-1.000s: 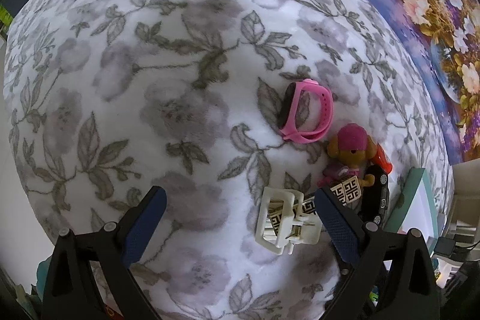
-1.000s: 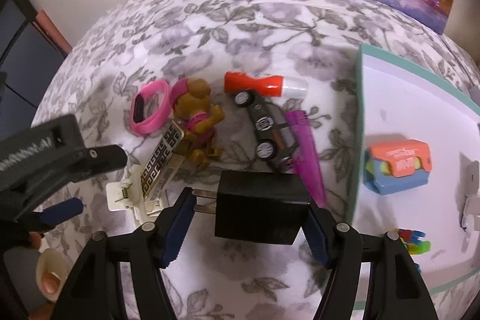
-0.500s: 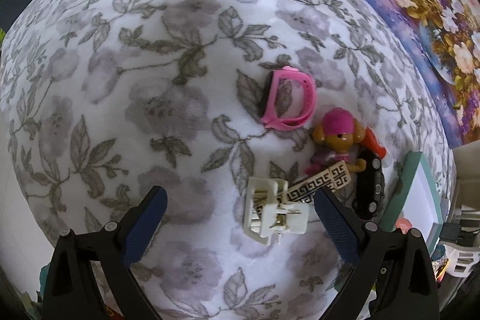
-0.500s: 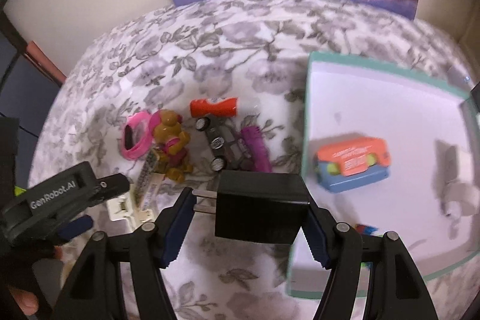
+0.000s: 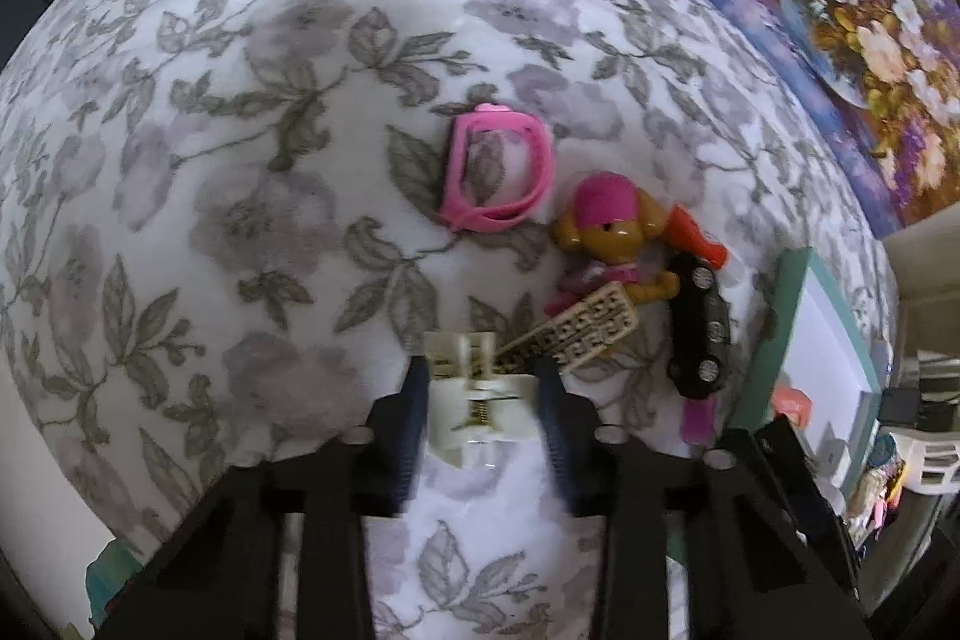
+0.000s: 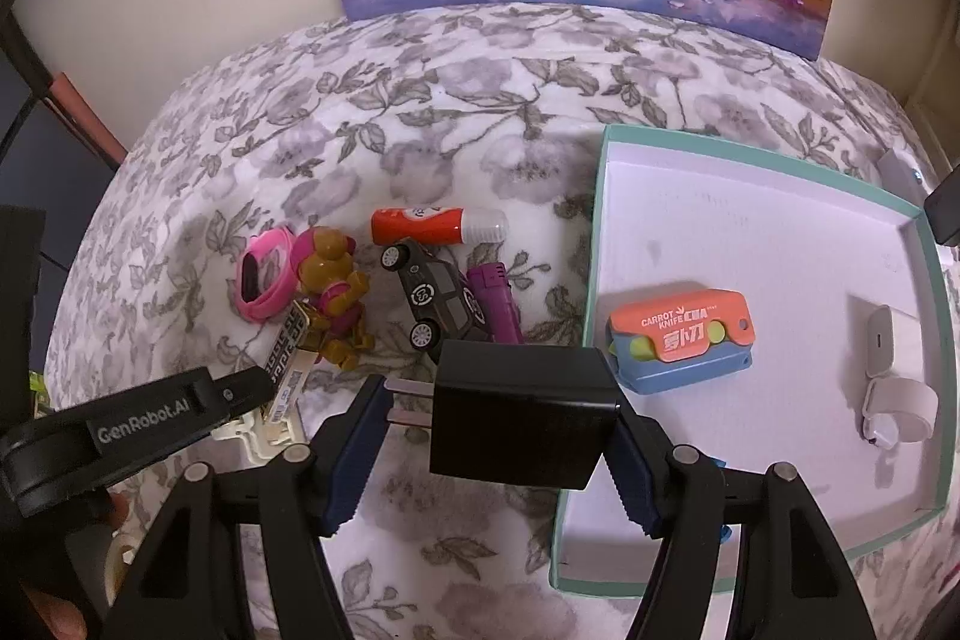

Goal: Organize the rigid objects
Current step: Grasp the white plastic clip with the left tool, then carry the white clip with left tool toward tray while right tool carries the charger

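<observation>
Fingers of the left gripper [image 5: 480, 388] clamp one cream hair clip [image 5: 480, 400], the right gripper's [image 6: 498, 436] one black charger [image 6: 522, 415], beside one teal tray [image 6: 600, 232].

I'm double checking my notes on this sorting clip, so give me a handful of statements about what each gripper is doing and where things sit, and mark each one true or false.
1. The right gripper holds a black charger. True.
2. The left gripper is shut on the pink wristband. False: it is closed on the cream hair clip; the pink wristband lies free on the cloth.
3. The carrot knife lies inside the teal box. True.
4. The toy car is in the box. False: it lies on the floral cloth, beside the dog figure.
5. The box holds nothing white. False: white earbud case lies there.
</observation>
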The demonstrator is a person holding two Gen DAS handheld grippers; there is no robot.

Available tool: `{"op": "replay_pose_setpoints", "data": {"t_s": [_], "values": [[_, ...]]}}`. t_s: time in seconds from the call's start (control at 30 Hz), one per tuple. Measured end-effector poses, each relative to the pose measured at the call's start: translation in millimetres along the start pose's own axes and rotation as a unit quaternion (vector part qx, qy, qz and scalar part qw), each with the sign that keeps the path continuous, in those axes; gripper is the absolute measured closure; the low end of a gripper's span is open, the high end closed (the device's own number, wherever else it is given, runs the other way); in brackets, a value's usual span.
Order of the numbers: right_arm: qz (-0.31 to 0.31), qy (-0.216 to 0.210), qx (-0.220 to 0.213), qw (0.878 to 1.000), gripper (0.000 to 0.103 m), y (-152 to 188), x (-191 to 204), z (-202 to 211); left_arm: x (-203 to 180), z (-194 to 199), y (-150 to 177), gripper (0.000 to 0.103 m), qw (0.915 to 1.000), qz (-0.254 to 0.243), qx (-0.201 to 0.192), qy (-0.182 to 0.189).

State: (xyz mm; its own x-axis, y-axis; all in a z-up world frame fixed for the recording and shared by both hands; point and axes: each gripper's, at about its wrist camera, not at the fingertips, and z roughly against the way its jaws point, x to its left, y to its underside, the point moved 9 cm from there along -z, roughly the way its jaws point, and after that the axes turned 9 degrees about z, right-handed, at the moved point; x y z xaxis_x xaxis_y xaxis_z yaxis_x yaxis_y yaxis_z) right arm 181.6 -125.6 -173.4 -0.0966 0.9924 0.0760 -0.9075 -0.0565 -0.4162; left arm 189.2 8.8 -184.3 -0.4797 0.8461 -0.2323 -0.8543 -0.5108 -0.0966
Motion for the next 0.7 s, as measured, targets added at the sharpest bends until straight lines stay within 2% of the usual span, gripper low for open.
{"op": "replay_pose_setpoints", "data": {"t_s": [0.2,0.7], "values": [[0.0,0.0,0.0,1.0,0.032,0.1,-0.3,-0.1,-0.8,7.1,-5.1,0.069,0.9998,-0.001,-0.018,-0.007],[-0.005,0.001,-0.011,1.0,0.032,-2.6,-2.5,7.1,19.5,57.1,-33.3,0.072,0.9903,-0.025,-0.129,-0.045]]}}
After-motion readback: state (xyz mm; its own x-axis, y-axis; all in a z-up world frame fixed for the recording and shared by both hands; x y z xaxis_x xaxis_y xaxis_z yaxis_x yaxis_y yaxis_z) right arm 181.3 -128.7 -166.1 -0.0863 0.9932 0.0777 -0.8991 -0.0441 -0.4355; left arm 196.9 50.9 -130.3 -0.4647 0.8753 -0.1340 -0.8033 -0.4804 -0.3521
